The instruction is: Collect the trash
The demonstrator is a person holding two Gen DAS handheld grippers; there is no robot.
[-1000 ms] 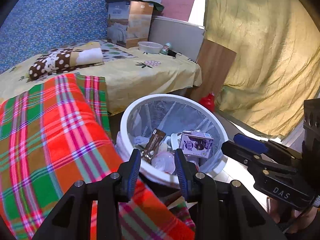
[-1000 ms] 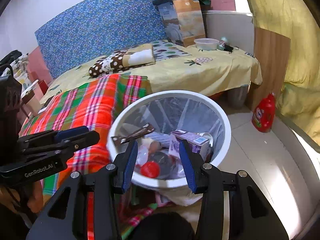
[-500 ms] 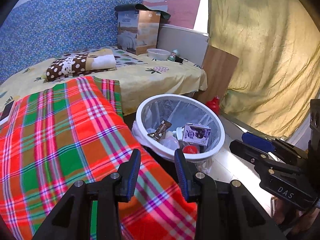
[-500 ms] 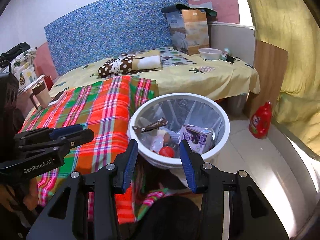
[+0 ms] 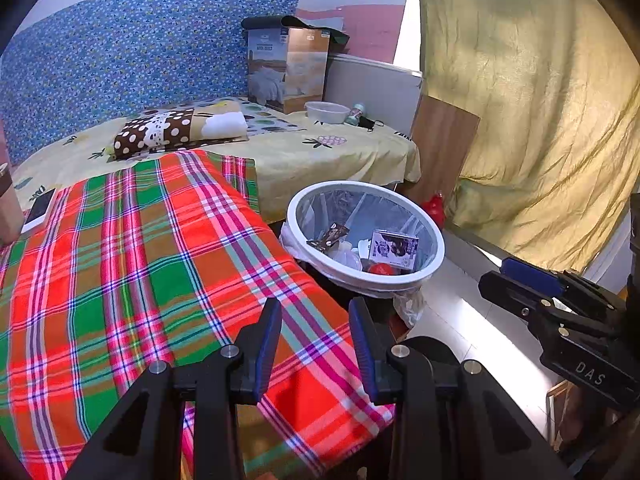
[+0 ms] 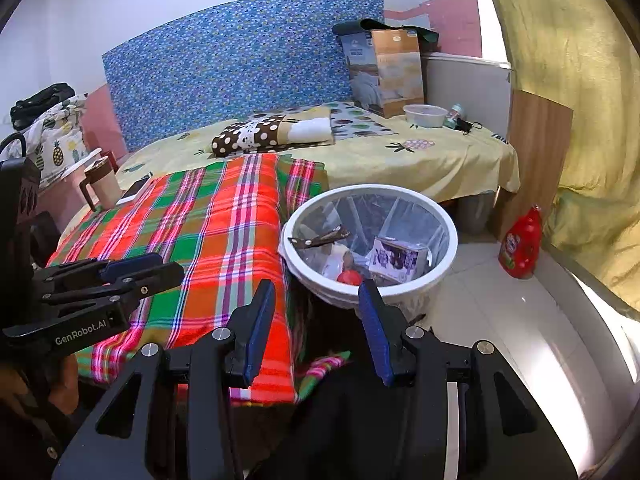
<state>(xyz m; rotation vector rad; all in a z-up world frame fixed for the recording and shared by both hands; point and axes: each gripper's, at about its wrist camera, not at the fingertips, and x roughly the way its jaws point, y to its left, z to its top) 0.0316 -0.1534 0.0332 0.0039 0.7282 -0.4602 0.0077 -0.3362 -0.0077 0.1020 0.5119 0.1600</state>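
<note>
— Left tool (image 5: 314,330): fingers parted, nothing between them, held over the near edge of the plaid blanket (image 5: 132,260). Right tool (image 6: 316,316): also spread wide, holding nothing, hanging near the white bin (image 6: 370,240).

— And the trash?

— In the bin, on the floor just right of the blanket's edge, near the foot of the bed (image 6: 420,164). On top: a purple carton (image 6: 398,258), a dark wrapper (image 6: 320,238) leaning at the left rim, something round and red (image 6: 349,277). Beneath these only pale crumpled bits, too jumbled to name. Clear liner inside; bin base hidden behind the right tool's fingers.

— Anything else cut off?

— Red bottle (image 6: 520,246) plain in the right view, mostly hidden behind the bin rim in the left view. Phone (image 5: 40,209) and mug (image 6: 102,184) at the blanket's far left corner, the mug clipped by the frame edge in the left view. Small bottle (image 6: 454,115) beside the plastic bowl (image 6: 425,115) on the far bed: label unreadable.
</note>
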